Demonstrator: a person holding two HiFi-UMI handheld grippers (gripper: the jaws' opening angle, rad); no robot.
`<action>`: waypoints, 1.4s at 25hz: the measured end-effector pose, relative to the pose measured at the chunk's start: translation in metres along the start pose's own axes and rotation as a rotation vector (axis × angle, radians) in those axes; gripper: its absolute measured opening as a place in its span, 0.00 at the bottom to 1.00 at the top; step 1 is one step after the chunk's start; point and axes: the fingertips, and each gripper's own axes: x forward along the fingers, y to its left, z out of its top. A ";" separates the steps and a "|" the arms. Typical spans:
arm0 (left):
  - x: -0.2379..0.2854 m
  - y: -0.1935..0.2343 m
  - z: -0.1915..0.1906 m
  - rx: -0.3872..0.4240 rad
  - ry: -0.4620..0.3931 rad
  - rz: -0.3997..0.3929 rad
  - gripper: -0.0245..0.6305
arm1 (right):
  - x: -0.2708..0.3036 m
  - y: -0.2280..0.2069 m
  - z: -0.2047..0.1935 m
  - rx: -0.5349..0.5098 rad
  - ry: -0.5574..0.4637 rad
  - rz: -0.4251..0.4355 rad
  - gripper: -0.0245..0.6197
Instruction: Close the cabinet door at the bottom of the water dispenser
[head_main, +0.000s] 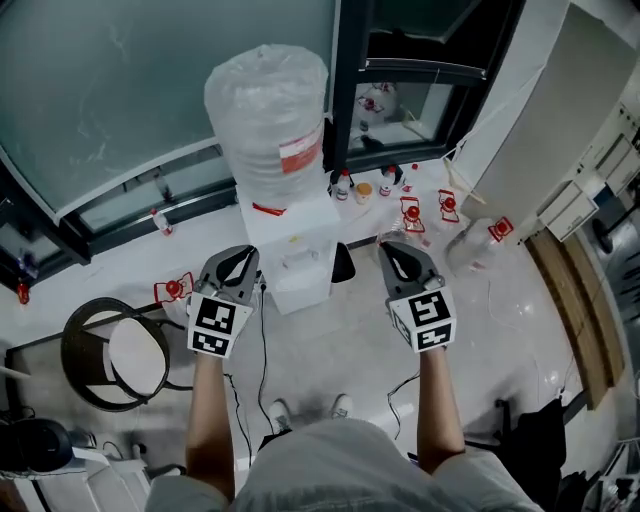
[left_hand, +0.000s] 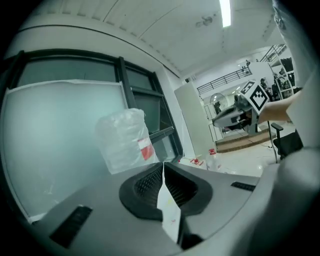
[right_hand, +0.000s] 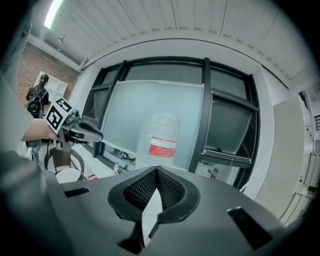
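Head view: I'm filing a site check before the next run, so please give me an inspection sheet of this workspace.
Surface: glossy white floor.
Job's things: water dispenser upright, wrapped bottle on top; cabinet door not discernible from above.
Clutter: small bottles and red-tagged items by the window.
Grippers: left gripper and right gripper shut, empty.
Cables: thin cable below the left gripper.
Surroundings: dark-framed window, round stool at left.

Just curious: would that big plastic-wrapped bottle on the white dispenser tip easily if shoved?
Probably top-heavy: the bottle sits high on the narrow white dispenser, so a hard shove might rock both. Its crinkled plastic wrap would likely feel slippery. How full it is cannot be seen, so its weight is a guess.
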 end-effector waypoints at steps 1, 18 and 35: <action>-0.005 0.006 0.009 -0.006 -0.024 0.007 0.08 | 0.000 0.005 0.008 -0.001 -0.010 -0.002 0.08; -0.066 0.048 0.073 0.073 -0.168 0.038 0.08 | -0.001 0.058 0.114 -0.103 -0.188 0.040 0.08; -0.066 0.042 0.095 0.097 -0.208 0.021 0.08 | 0.011 0.064 0.132 -0.129 -0.232 0.065 0.08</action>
